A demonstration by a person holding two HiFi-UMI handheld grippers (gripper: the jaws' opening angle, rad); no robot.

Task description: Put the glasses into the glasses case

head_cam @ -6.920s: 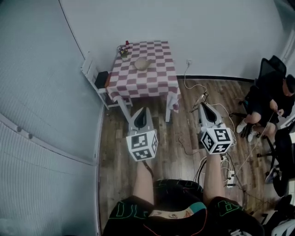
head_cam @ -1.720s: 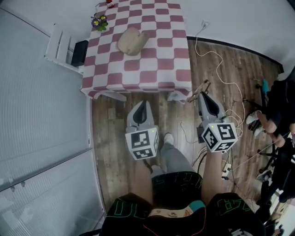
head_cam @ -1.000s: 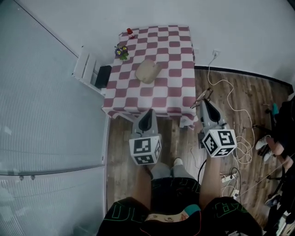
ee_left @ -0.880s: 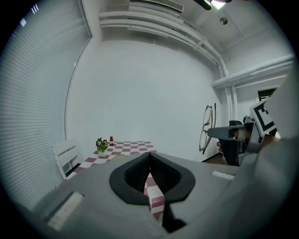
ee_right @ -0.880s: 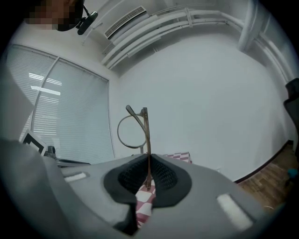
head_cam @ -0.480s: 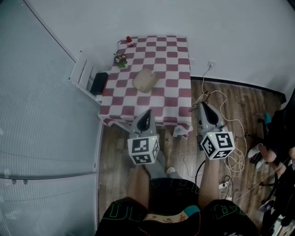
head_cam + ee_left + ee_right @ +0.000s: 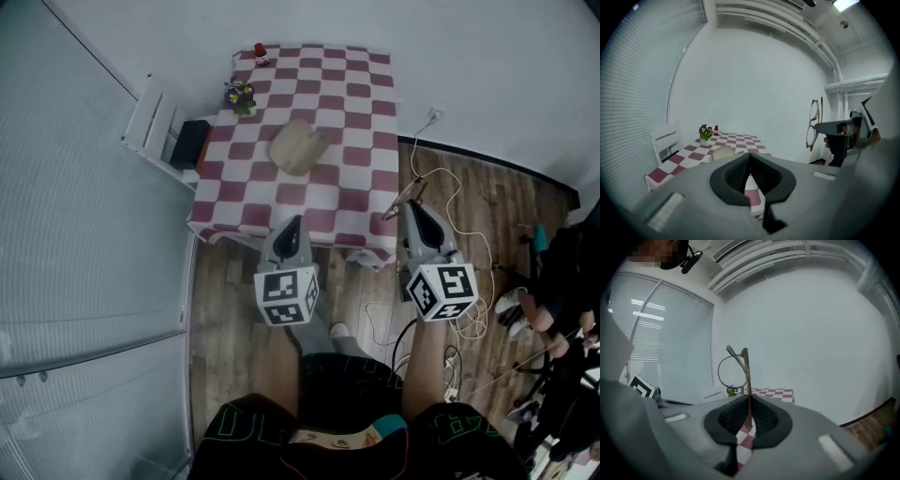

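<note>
The counter [image 7: 356,103] ahead of me wears a red-and-white checked cloth, with a small red object [image 7: 261,56] at its far left corner and a pot of flowers [image 7: 241,96] just nearer along the left edge. A white slatted chair [image 7: 150,127] stands off that edge, with a black box [image 7: 190,143] between them. White cables [image 7: 441,187] trail over the wooden floor [image 7: 230,300] to the right.

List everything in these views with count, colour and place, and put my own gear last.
Table with red-and-white checked cloth: one, against the white wall.
Beige oval glasses case: one, mid-table.
Potted flowers: one, purple and yellow, table's far left.
White slatted chair: one, left of the table.
Cables: several, white and black, wooden floor at right.
Thin-framed round glasses: one pair, brownish, in the right jaws.
Left hand-held gripper: grey, shut, empty.
Right hand-held gripper: grey, shut on the glasses.
</note>
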